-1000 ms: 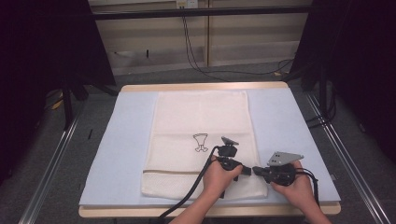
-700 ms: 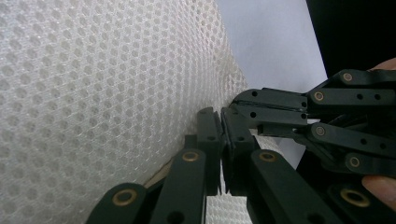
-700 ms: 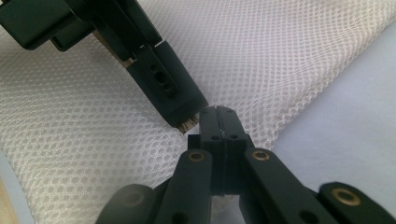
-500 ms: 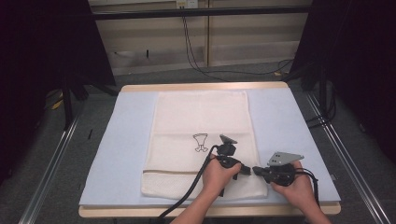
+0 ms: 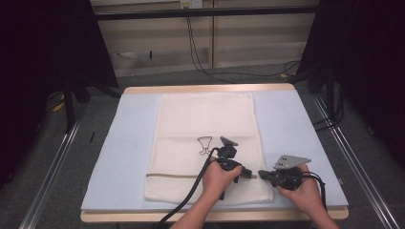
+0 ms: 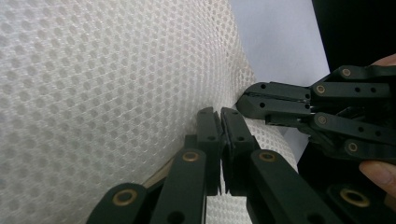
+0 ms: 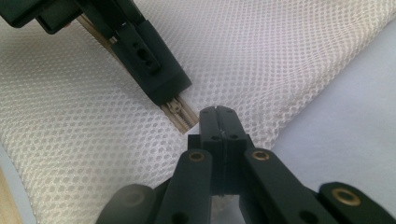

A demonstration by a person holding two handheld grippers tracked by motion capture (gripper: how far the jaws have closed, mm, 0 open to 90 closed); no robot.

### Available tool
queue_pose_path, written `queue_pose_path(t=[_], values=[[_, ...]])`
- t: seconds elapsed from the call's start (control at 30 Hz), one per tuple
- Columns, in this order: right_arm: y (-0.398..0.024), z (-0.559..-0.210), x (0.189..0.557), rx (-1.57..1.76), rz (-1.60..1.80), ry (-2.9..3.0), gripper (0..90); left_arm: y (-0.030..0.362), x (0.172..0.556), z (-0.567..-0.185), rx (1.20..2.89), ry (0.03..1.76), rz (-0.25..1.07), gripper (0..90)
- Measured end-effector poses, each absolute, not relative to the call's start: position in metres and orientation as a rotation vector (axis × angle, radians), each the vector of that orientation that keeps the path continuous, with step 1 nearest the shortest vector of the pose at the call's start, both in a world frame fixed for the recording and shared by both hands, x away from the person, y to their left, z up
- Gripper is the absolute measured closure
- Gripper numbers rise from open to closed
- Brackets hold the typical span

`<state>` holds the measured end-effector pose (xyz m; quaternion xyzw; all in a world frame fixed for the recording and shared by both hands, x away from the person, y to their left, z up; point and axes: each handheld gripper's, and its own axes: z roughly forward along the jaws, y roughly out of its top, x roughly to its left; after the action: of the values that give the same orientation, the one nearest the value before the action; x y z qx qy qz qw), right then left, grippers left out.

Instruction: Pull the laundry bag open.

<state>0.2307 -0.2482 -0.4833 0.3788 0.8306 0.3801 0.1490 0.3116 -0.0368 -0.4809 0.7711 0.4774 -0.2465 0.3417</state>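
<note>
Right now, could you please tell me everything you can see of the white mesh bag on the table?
The mesh bag is a cream-white rectangle of honeycomb netting lying flat on the pale blue table cover, long side running away from the person. A small black outline drawing sits near its middle. A tan zipper crosses it near the close end. The left gripper is shut at the zipper line, and the right gripper is shut on the mesh by the bag's right edge, which bulges up slightly there.
</note>
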Motion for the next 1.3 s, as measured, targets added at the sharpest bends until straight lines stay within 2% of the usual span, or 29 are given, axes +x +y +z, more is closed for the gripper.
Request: queue_pose_path(t=[1.3], values=[[-0.248,-0.483,0.232,1.116,1.099,2.389,90.0,-0.019,0.313,-0.476,2.027,1.224,-0.62,87.4]])
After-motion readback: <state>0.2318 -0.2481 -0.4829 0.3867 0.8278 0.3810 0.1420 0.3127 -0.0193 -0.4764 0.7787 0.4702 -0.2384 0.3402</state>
